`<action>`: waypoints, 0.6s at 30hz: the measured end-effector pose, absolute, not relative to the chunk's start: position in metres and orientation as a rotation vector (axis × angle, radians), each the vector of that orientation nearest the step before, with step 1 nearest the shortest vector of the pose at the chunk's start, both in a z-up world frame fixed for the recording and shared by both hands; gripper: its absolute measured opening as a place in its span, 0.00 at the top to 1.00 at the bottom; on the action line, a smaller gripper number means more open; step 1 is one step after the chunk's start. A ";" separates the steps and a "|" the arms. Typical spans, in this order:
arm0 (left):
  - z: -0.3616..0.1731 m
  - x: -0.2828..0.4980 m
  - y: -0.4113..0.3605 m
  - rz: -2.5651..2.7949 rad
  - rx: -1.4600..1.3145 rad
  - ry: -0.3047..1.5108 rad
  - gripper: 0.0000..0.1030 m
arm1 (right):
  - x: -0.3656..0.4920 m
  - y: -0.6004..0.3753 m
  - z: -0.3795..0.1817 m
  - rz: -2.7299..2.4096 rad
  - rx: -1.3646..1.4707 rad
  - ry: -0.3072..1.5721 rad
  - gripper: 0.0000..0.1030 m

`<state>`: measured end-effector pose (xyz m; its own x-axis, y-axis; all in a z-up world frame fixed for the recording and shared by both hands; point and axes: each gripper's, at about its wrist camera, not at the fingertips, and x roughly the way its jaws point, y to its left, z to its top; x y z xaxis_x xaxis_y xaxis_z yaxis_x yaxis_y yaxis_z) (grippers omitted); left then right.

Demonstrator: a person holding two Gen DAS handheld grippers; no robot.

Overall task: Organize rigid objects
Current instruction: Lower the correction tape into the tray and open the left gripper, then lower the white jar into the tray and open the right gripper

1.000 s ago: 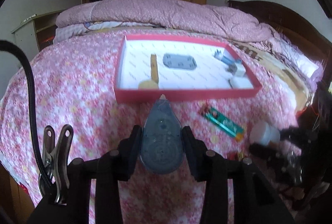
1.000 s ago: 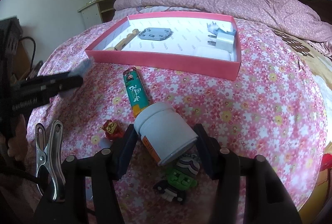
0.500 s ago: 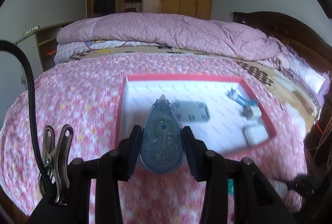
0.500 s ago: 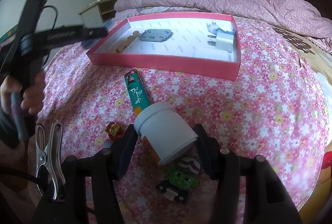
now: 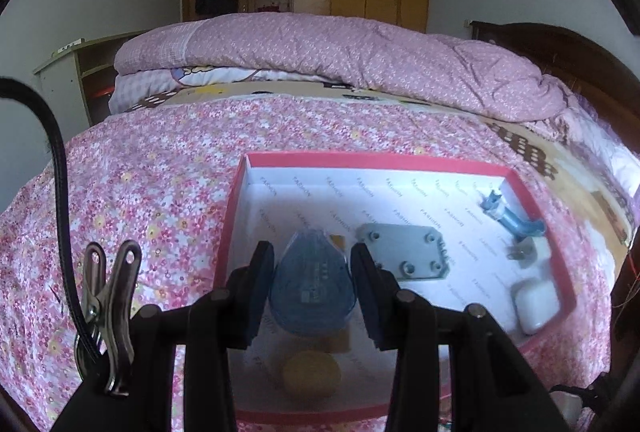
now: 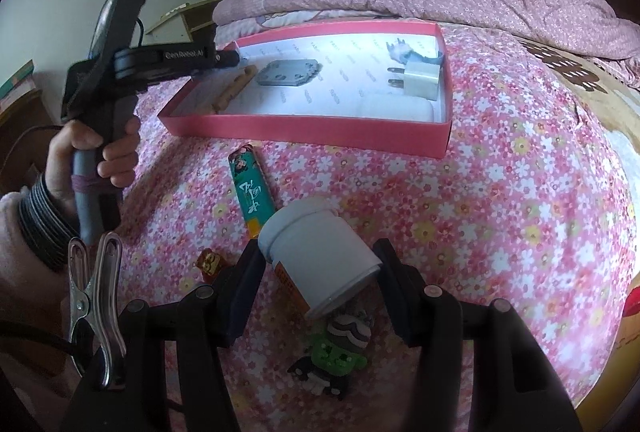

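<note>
My left tongs (image 5: 312,282) are closed on the blue correction-tape dispenser (image 5: 313,284), hanging over the near-left part of the pink box (image 5: 400,161) above a wooden spoon (image 5: 310,372). It looks light, hard and smooth, so I judge the flat-sided pinch safest. My right tongs (image 6: 318,274) straddle the white jar (image 6: 320,258) lying on the bed; whether the pads (image 6: 244,284) touch it, I cannot tell.

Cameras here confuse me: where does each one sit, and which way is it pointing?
Left wrist: rides the left gripper, looking down its fingers, which clamp a blue tape dispenser, into the red box.
Right wrist: rides the right gripper, which clamps a white jar, facing across the bed; the person's left hand shows.
Shared: the box and its grey plate.
</note>
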<state>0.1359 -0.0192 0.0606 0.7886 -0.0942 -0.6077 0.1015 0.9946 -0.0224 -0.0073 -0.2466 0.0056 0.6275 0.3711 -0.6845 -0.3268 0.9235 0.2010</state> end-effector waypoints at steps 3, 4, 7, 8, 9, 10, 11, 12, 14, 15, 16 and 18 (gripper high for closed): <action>0.056 0.136 -0.020 -0.087 0.018 0.659 0.44 | -0.005 -0.245 0.007 0.404 0.053 0.798 0.45; 0.055 0.136 -0.020 -0.088 0.015 0.665 0.41 | -0.004 -0.244 0.008 0.404 0.050 0.797 0.45; 0.054 0.133 -0.018 -0.086 0.004 0.669 0.38 | -0.001 -0.242 0.013 0.404 0.035 0.788 0.45; 0.053 0.132 -0.017 -0.084 0.003 0.671 0.37 | 0.001 -0.243 0.016 0.403 0.030 0.783 0.45; 0.053 0.129 -0.016 -0.082 0.001 0.673 0.36 | 0.003 -0.243 0.018 0.402 0.027 0.778 0.45; 0.053 0.126 -0.015 -0.080 -0.002 0.675 0.36 | 0.005 -0.243 0.021 0.401 0.025 0.771 0.45; 0.053 0.123 -0.015 -0.079 -0.005 0.676 0.36 | 0.009 -0.243 0.025 0.400 0.025 0.763 0.45; 0.053 0.120 -0.013 -0.078 -0.009 0.676 0.36 | 0.012 -0.243 0.028 0.399 0.026 0.756 0.45; 0.052 0.114 -0.011 -0.079 -0.020 0.681 0.36 | 0.018 -0.243 0.035 0.396 0.024 0.742 0.45; 0.052 0.110 -0.010 -0.079 -0.029 0.685 0.36 | 0.021 -0.243 0.038 0.392 0.021 0.736 0.45; 0.053 0.108 -0.009 -0.081 -0.036 0.686 0.36 | 0.025 -0.242 0.041 0.388 0.016 0.729 0.45; 0.053 0.101 -0.007 -0.089 -0.056 0.692 0.36 | 0.035 -0.241 0.046 0.380 0.011 0.722 0.45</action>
